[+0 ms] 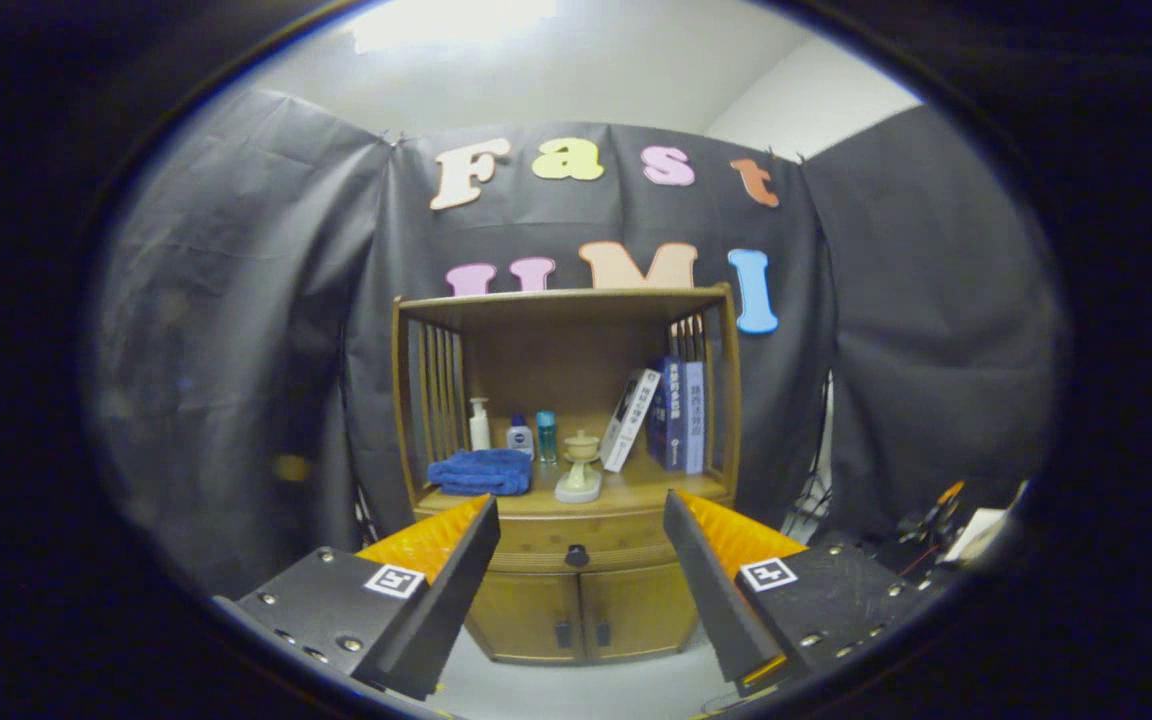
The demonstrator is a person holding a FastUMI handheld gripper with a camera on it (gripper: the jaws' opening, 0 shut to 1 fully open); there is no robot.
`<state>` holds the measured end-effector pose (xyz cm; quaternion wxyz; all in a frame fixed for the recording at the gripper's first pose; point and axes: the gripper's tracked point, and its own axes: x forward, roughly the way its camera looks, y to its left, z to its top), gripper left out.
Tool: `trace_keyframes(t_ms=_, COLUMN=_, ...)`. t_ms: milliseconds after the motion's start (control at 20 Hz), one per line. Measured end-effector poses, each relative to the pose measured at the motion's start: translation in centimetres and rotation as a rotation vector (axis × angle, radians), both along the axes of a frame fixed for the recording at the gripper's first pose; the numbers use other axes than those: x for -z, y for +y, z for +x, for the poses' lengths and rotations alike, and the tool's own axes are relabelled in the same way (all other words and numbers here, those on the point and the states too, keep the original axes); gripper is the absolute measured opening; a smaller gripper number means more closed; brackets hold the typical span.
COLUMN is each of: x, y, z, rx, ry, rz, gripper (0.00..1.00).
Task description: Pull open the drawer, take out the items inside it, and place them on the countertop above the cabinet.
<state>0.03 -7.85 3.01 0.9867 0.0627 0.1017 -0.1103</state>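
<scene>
The cabinet (pixel 566 470) stands beyond the spread claw (pixel 581 520). On its bench (pixel 636 492): towel (pixel 481 472) left, bottles (pixel 511 430) behind, candlestick (pixel 579 468) centre, books (pixel 671 415) right. Drawer (pixel 576 545) below, doors (pixel 581 620) lowest.

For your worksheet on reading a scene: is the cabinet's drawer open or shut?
Shut. The drawer front sits flush with the cabinet, its knob untouched; the gripper hangs open, well short of it.

Drawer (pixel 576 545) shut, contents hidden; left end behind left finger (pixel 436 570). Gripper (pixel 581 515) body cut off near. Clutter (pixel 946 525) far right too blurred to identify. Book (pixel 681 415) spines, bottle (pixel 520 437) label too small to read.
</scene>
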Motion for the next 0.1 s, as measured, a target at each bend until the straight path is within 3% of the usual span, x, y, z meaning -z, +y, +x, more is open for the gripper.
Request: trace_keyframes(t_ms=100, x=-0.29, y=0.57, z=0.31, rx=-0.015, ry=-0.005, rz=-0.052, gripper=0.99)
